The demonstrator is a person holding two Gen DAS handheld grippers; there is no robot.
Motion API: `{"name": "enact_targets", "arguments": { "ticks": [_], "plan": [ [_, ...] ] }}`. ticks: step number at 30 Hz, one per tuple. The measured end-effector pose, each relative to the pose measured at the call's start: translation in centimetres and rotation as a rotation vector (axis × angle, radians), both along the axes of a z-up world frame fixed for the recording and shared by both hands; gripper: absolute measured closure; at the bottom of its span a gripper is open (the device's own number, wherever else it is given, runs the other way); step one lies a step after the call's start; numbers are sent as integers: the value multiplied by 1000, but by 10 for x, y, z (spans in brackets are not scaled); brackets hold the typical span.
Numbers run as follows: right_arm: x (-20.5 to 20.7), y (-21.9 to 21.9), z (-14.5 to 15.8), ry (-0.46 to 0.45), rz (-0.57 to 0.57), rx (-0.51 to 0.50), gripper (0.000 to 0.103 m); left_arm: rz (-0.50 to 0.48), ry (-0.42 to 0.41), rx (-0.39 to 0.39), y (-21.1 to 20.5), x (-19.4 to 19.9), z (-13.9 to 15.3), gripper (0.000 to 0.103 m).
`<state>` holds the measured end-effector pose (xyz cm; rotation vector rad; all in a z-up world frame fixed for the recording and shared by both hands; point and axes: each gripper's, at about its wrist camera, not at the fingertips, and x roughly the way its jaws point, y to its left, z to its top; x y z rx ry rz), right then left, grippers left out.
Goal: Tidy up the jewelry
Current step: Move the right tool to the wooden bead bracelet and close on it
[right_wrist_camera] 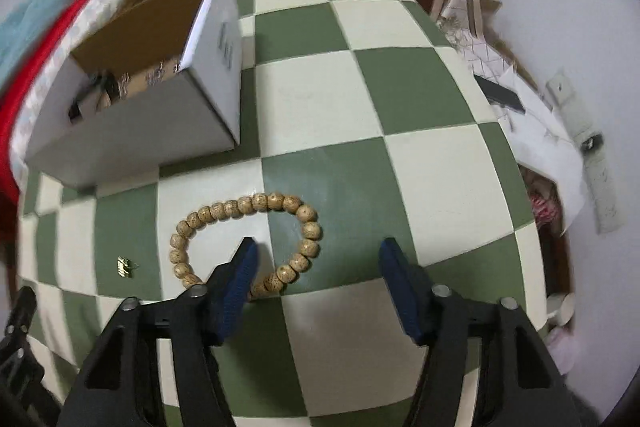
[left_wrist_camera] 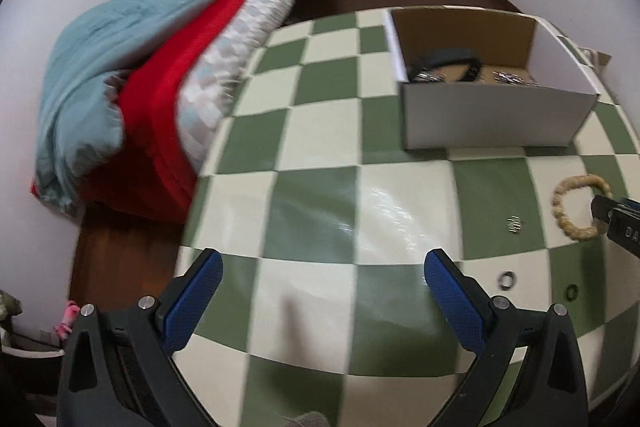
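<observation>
A tan beaded bracelet (right_wrist_camera: 256, 211) lies on the green and cream checked table (right_wrist_camera: 400, 99). My right gripper (right_wrist_camera: 316, 255) is open just above it, its left finger inside the loop and the bracelet's right side between the fingers. The bracelet also shows in the left wrist view (left_wrist_camera: 576, 207) at far right. A white cardboard box (left_wrist_camera: 492, 115) holds a dark bracelet (left_wrist_camera: 444, 59) and shiny pieces (left_wrist_camera: 512, 78). My left gripper (left_wrist_camera: 324, 267) is open and empty over the table. Small rings (left_wrist_camera: 507, 281) (left_wrist_camera: 572, 291) and a small metal piece (left_wrist_camera: 513, 223) lie loose.
A bed with teal, red and white bedding (left_wrist_camera: 160, 75) stands beyond the table's left edge. A small gold piece (right_wrist_camera: 126, 266) lies left of the bracelet. White paper and clutter (right_wrist_camera: 532, 119) sit off the table's right edge.
</observation>
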<state>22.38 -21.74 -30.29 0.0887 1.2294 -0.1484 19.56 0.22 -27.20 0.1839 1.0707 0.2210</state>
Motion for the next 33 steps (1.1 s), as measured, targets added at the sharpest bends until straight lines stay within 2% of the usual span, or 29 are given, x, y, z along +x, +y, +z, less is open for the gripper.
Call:
{"name": "enact_targets", "arguments": {
  "ticks": [1, 2, 5, 9, 14, 23, 24, 28, 31, 33],
  "plan": [
    [-1, 4, 3, -13, 18, 3, 75, -8, 8, -20, -3, 1, -1, 0],
    [-2, 6, 5, -16, 30, -8, 93, -14, 11, -30, -7, 2, -1, 0],
    [-7, 2, 6, -5, 43, -15, 94, -53, 16, -75, -23, 7, 1, 1],
    [-17, -24, 8, -7, -5, -3, 93, -113, 58, -130, -49, 19, -7, 1],
    [-24, -44, 5, -9, -32, 11, 93, -161, 84, -121, -79, 28, -21, 4],
    [-25, -51, 3, -21, -44, 41, 93, -189, 107, -129, -90, 30, -34, 5],
    [-25, -51, 3, -23, -44, 42, 93, -191, 110, -133, -91, 30, -35, 10],
    [-26, -51, 3, -24, -45, 45, 93, -193, 109, -164, -90, 32, -37, 18],
    [-26, -51, 3, -24, -45, 44, 93, -204, 104, -200, -91, 32, -36, 32],
    [-26, -51, 3, -24, -45, 43, 93, -210, 101, -225, -92, 32, -35, 51]
  ]
}}
